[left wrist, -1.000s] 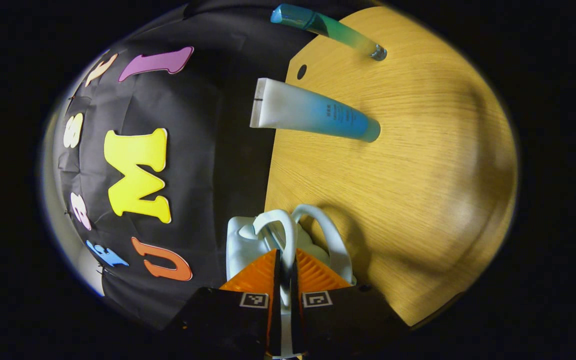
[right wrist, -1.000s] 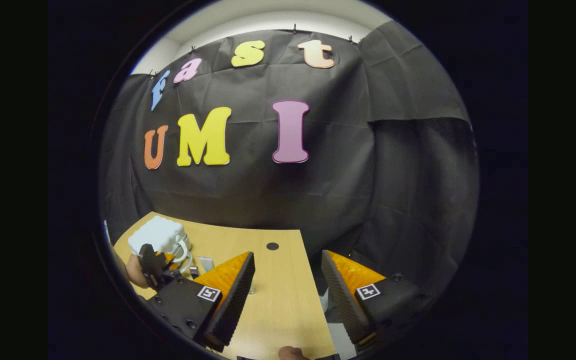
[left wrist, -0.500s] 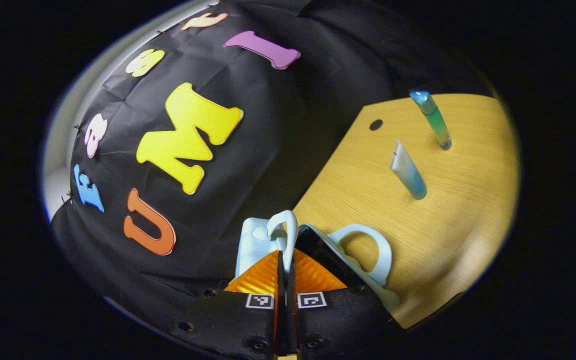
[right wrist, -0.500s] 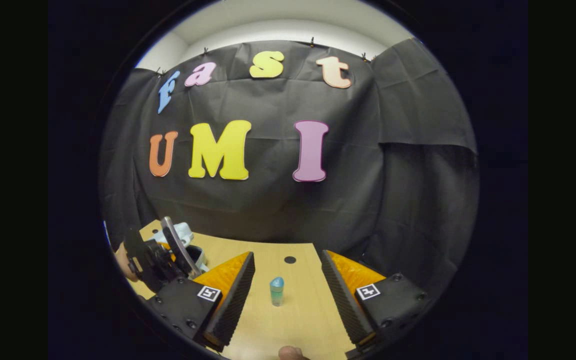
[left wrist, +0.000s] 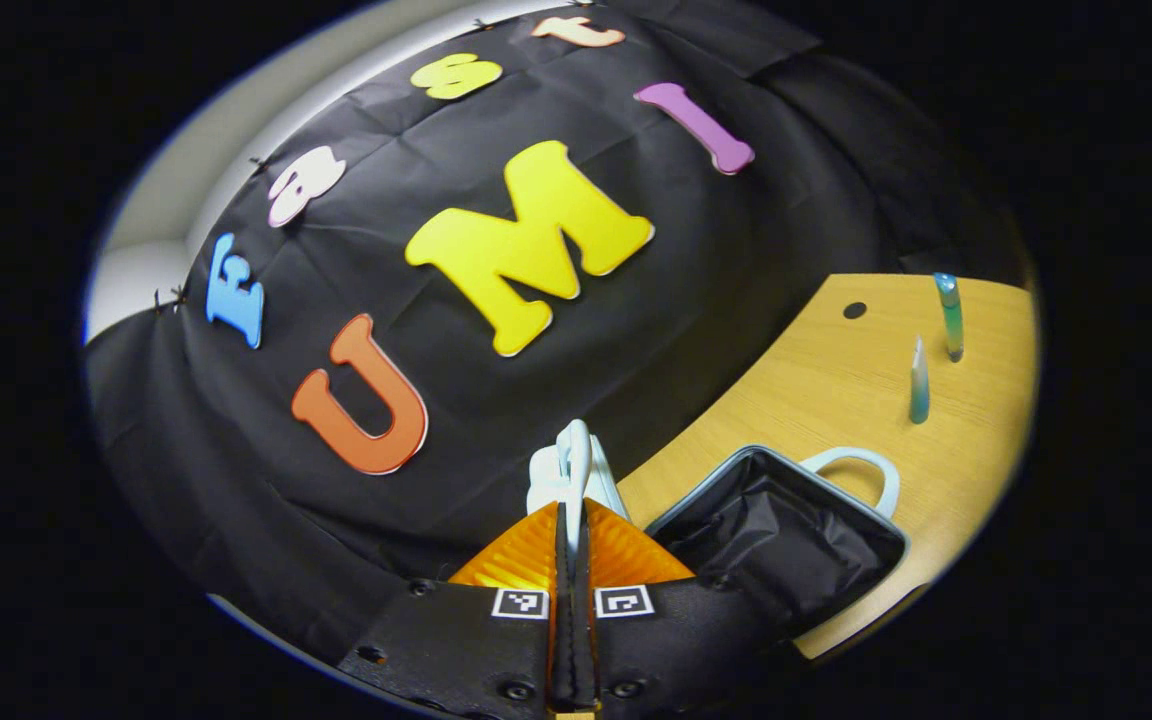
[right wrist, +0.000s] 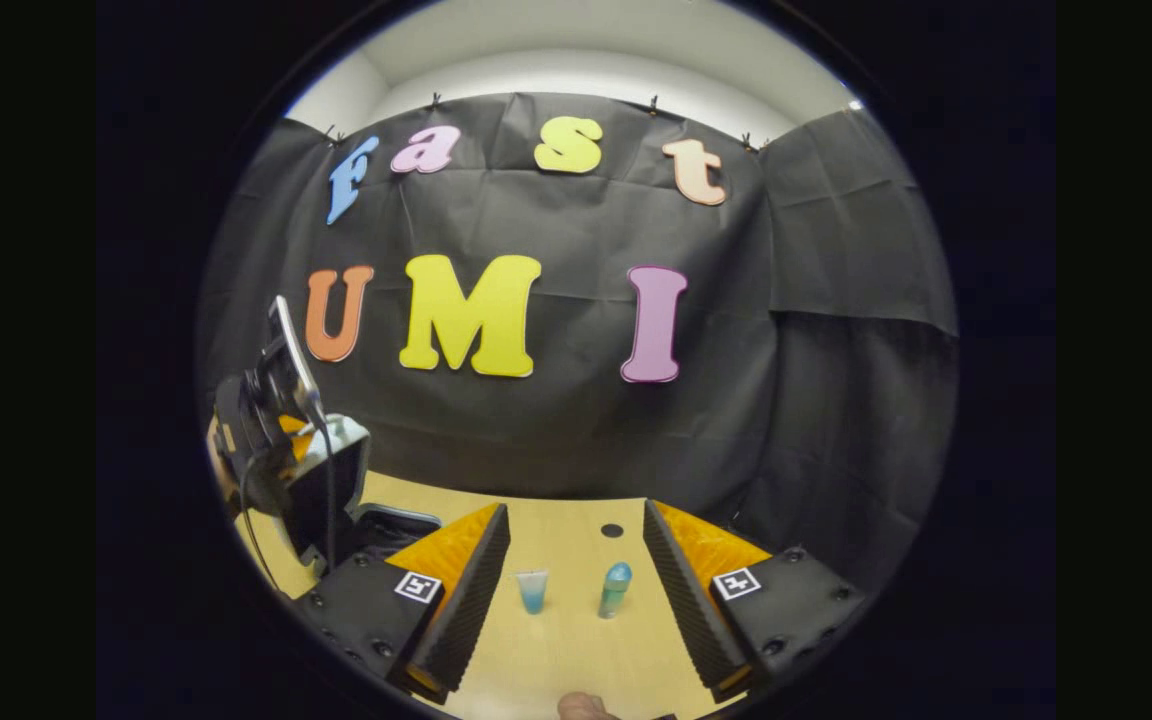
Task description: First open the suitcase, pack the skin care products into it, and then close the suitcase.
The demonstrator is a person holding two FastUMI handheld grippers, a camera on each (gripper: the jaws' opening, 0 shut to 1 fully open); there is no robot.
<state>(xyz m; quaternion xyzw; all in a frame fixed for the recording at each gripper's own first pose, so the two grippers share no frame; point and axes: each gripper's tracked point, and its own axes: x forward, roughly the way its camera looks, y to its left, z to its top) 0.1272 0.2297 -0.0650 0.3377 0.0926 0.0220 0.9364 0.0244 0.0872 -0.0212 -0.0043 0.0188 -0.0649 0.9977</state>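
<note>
My left tongs [left wrist: 573, 520] were clamped tight on the pale handle [left wrist: 574, 470] of the suitcase lid [left wrist: 554, 482], both fingers pressed flat against it with barely a sliver between them. Just to the right of those tongs the suitcase's lower half [left wrist: 786, 530] lay wide open on the desk [left wrist: 816, 390], its dark crumpled lining showing and its own pale handle [left wrist: 861, 468] sticking out on the far side. Beyond that, well ahead and to the right of the left tongs, two skin care tubes stood upright on the wood: the white-to-blue tube [left wrist: 920, 382] nearer, the blue-green tube [left wrist: 951, 315] a little farther, close to a small round hole [left wrist: 854, 310] in the desk.

From the right gripper view, my right tongs [right wrist: 576, 600] hung spread wide apart, gripping nothing. Both tubes sat right between the two fingers, a bit ahead of them: the white-to-blue tube [right wrist: 532, 591] towards the left finger, the blue-green tube [right wrist: 614, 589] towards the right finger, apart from each other. Off to the left of those tongs I saw the left gripper [right wrist: 266, 420] raised up, with the suitcase lid [right wrist: 331, 480] standing upright under it and the open lower half [right wrist: 391, 525] on the desk [right wrist: 576, 650] beside it.
</note>
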